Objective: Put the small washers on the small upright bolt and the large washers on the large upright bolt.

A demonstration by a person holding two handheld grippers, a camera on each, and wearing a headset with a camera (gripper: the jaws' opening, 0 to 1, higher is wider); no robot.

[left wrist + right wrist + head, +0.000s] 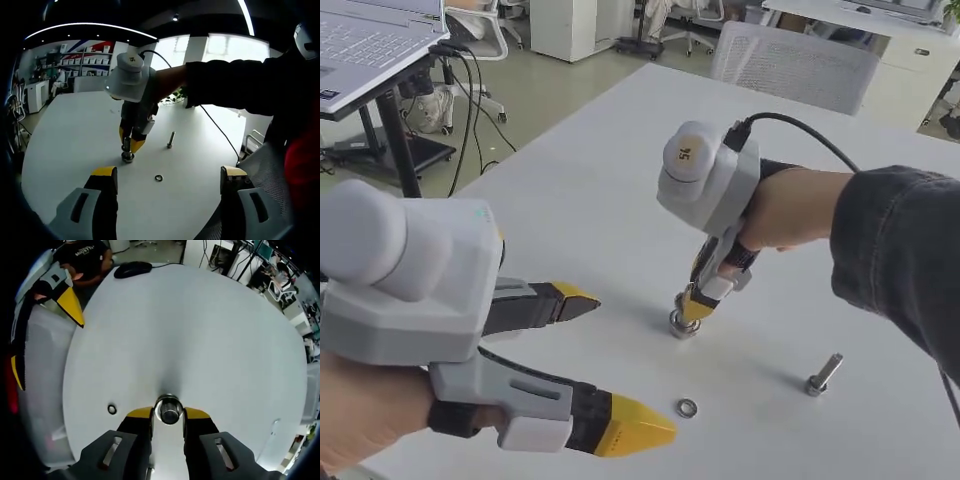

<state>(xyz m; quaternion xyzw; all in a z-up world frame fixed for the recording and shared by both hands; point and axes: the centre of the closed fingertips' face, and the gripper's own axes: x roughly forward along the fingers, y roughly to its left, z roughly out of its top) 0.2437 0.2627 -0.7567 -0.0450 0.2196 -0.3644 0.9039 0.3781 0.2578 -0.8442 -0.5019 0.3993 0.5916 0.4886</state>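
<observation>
I hold the left gripper (605,360) low at the near edge of the round white counter (600,180). Its yellow-tipped fingers (635,425) are spread wide with nothing between them. My left hand (360,410) wraps its grey handle.

The right gripper (695,308) points steeply down at the middle of the counter, and my right hand (785,210) is around its grip. Its fingers (141,413) are drawn in on either side of the upright silver steel bolt (682,324), and in the right gripper view they press against its round top from both flanks. The bolt stands on its head on the bare counter. There is a wider ring of metal at its foot, but I cannot tell how many washers make up that ring.

A small flat steel washer (687,408) lies loose on the counter. It is just beside the tip of the left gripper's lower finger and near the upright bolt, but apart from it. A slimmer silver bolt (823,374) lies on its side further to the right, well apart from both, with its head towards me.

Beyond the counter's far edge I see a grey mesh chair back (790,65). To the left there is an open silver laptop (370,40) on a black stand, with cables hanging from it.
</observation>
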